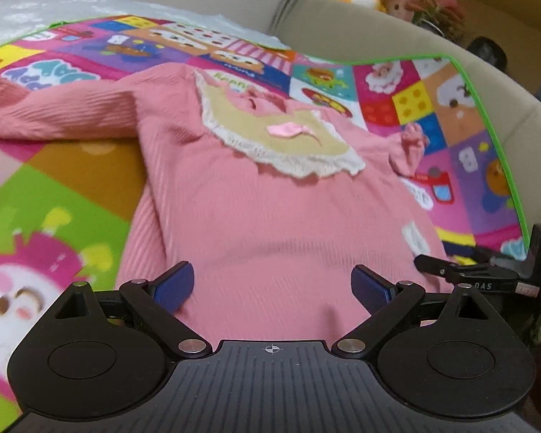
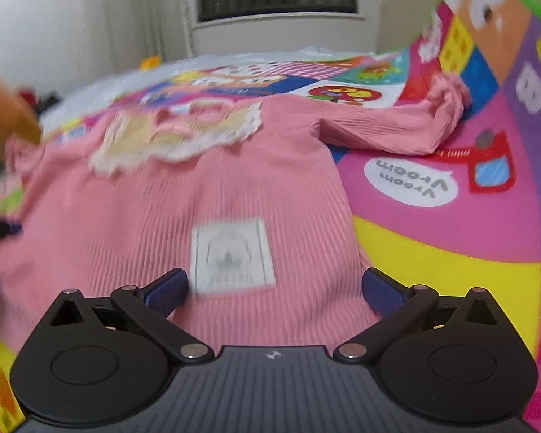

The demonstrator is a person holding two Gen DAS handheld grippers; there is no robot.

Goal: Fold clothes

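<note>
over the near hem, left gripper (image 1: 272, 285) and right gripper (image 2: 274, 288) both spread apart, clamping nothing. beyond them, pink ribbed top (image 1: 270, 216) spread flat, front up, on the cartoon play mat (image 1: 72, 187), white patch (image 2: 232, 256) near the hem. farther off, lace collar (image 1: 281, 151) and both sleeves lying out sideways. no fold showing; whole folding seemingly left.

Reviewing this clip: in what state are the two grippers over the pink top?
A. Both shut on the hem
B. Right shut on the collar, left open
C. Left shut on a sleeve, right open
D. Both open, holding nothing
D. The left gripper and the right gripper each show blue fingers spread wide apart, with the pink top lying flat on the colourful mat between and beyond them, not pinched.
</note>
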